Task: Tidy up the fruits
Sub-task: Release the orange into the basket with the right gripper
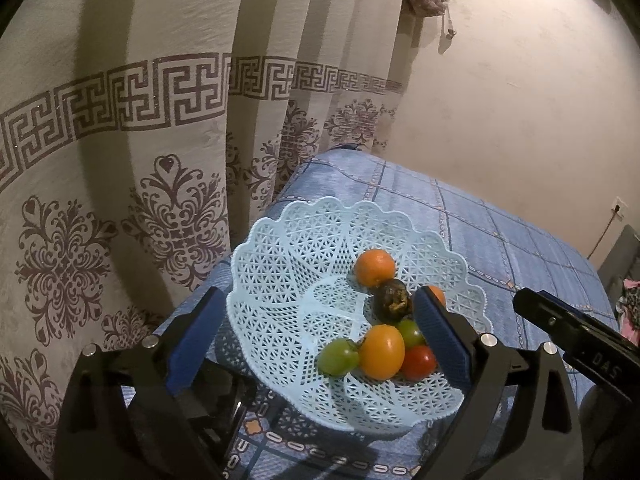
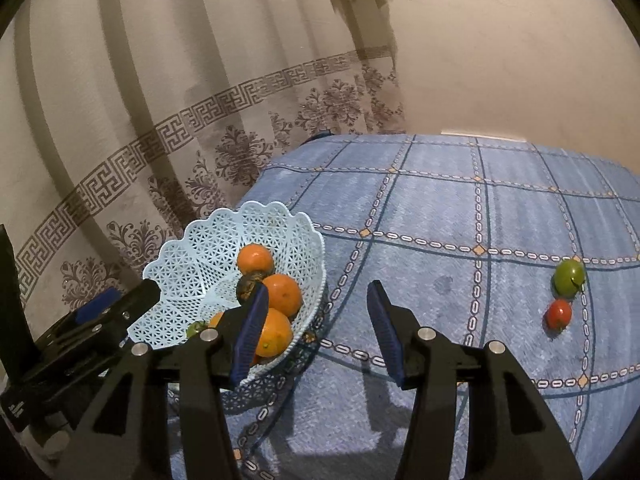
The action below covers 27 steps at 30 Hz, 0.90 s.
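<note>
A light blue lattice basket [image 1: 280, 236] stands on the blue checked cloth near the table's left corner. It holds an orange [image 1: 375, 267], a dark fruit [image 1: 392, 301], a yellow-orange tomato [image 1: 382, 352], two green tomatoes [image 1: 338, 357] and a red tomato [image 1: 418, 362]. My left gripper [image 1: 316, 340] hovers open over the basket's near side, nothing between its pads. My right gripper [image 2: 318, 332] is open just right of the basket [image 2: 192, 248], empty. A green tomato [image 2: 568, 276] and a red tomato [image 2: 559, 314] lie on the cloth far to the right.
A patterned curtain [image 1: 140, 160] hangs close behind the basket and the table's left edge. A plain wall [image 2: 500, 60] backs the table. Blue cloth [image 2: 440, 220] stretches between the basket and the loose tomatoes. A wall socket with a cable [image 1: 619, 210] is at the far right.
</note>
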Motion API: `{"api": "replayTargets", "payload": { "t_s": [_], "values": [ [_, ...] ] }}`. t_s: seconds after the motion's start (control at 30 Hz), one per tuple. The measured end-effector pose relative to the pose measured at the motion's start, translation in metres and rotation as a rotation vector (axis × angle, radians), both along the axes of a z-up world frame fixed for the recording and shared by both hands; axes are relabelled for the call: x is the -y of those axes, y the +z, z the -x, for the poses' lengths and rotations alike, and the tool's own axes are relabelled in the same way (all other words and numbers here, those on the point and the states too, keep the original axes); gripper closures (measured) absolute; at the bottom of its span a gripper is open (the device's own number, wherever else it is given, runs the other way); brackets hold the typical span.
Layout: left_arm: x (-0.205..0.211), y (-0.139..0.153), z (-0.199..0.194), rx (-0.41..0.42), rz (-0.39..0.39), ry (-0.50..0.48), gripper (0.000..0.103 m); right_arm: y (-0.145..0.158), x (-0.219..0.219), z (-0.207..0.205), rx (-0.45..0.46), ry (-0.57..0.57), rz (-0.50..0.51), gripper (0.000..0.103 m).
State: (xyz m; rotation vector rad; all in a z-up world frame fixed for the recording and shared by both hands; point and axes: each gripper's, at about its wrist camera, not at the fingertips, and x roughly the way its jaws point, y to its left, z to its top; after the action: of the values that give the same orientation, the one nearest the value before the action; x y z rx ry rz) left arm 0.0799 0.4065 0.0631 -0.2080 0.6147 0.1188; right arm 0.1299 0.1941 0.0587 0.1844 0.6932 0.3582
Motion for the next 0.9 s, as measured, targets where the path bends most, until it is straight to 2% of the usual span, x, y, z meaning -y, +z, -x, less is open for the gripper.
{"api": "replayTargets", "payload": {
  "t_s": [0.9],
  "values": [
    [0.028,0.005,0.006,0.023,-0.056,-0.079,0.007,-0.016,0.042,0.01,-0.039,-0.076,-0.007,0.051]
  ]
}}
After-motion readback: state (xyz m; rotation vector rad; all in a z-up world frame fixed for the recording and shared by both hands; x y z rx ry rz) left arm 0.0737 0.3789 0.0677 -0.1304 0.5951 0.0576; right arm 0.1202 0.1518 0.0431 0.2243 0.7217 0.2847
